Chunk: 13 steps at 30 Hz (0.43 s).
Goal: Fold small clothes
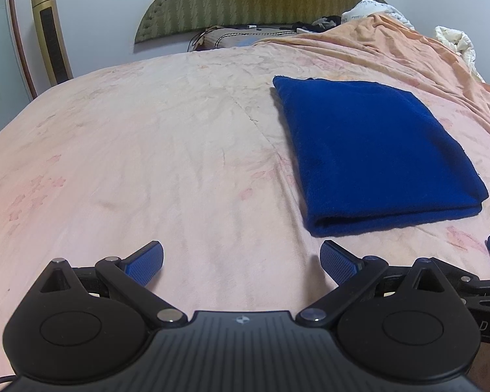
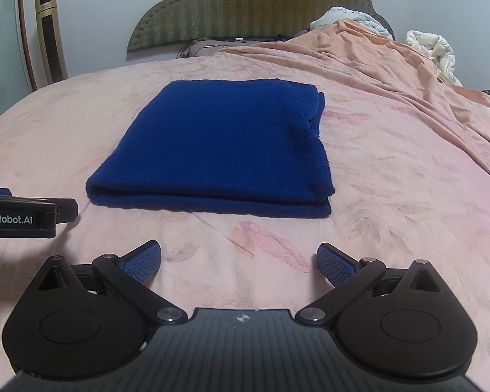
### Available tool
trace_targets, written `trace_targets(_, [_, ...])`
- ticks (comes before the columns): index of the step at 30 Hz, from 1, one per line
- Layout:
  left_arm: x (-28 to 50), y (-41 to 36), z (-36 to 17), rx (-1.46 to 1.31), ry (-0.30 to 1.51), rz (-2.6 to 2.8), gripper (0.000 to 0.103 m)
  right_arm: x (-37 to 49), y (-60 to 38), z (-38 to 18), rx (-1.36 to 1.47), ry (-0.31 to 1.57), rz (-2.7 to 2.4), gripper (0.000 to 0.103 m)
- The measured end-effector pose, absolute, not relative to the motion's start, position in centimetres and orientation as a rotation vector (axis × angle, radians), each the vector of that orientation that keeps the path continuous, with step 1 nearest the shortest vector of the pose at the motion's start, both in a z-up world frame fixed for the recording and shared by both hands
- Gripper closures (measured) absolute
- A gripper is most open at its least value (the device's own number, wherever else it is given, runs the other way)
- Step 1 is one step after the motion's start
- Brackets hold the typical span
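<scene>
Garment: the blue garment (image 2: pixel 212 143) is lying folded into a flat rectangle on the pink bedsheet (image 2: pixel 392 179), layered edges facing the grippers.
Left gripper: the left gripper (image 1: pixel 241 263) is hovering above bare sheet with jaws spread wide, gripping nothing; the garment is sitting ahead and to its right.
Right gripper: the right gripper (image 2: pixel 238 263) is hovering just short of the garment's near edge, jaws apart and empty.
Task status: the fold is appearing complete, judging by the stacked layers.
Risk, snagging: an open finger (image 2: pixel 334 263) dragging across the near edge is likely to peel the top layer back.
Risk, sheet: a low pinch is liable to be catching the bedsheet together with the garment.
Risk, collision: the two grippers are working close together and could be knocking each other.
</scene>
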<state>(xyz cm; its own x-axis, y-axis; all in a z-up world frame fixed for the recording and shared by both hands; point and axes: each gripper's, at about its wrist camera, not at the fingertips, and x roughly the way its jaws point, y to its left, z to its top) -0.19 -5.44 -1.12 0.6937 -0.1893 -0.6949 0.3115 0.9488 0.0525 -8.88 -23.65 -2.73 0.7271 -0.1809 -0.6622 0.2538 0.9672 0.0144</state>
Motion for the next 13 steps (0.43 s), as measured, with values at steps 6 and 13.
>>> trace_targets(6, [-0.20,-5.32,-1.20,0.169,0.754,-0.287,0.000,-8.92,-23.64,-2.79,0.111,0.717,-0.245,0.000])
trace_targets(13, [-0.17,-4.89,-0.95,0.156,0.736,-0.323,0.000,-8.80,-23.64,-2.76,0.108,0.719,-0.240,0.000])
